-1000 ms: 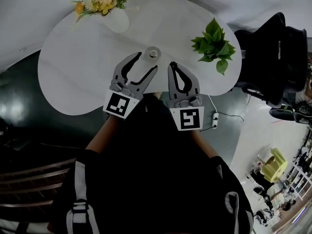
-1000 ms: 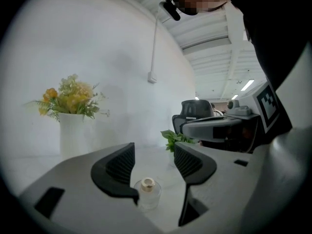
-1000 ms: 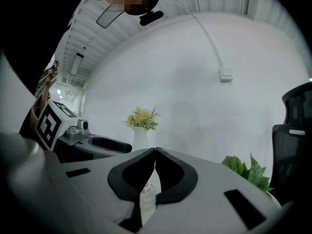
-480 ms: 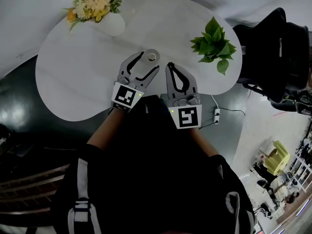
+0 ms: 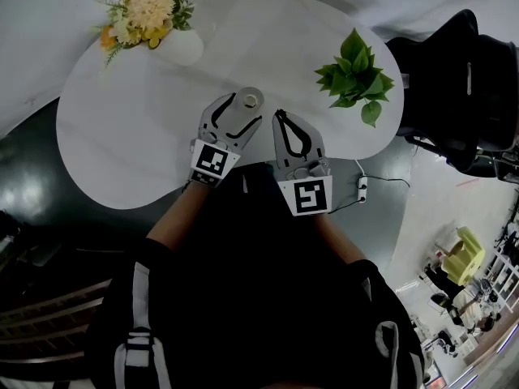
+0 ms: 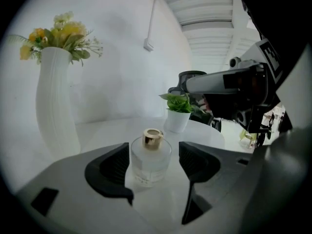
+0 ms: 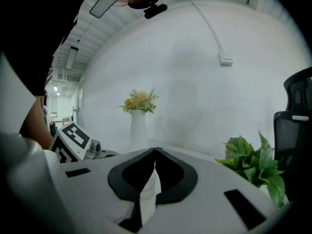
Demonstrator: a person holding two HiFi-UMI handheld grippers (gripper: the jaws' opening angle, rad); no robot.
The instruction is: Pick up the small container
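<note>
On the worktop (image 5: 134, 132), a white vase (image 5: 182, 45) of flowers stands by the far left edge. The left tool (image 5: 246, 109) reaches in from the near edge with its jaws opening. The small container (image 6: 151, 161), a clear bottle with a gold cap, stands upright on the worktop between them, released. Just beside it, the right tool (image 5: 280, 114) is clenched, holding nothing. A potted plant (image 5: 357, 73) sits near the right edge.
</note>
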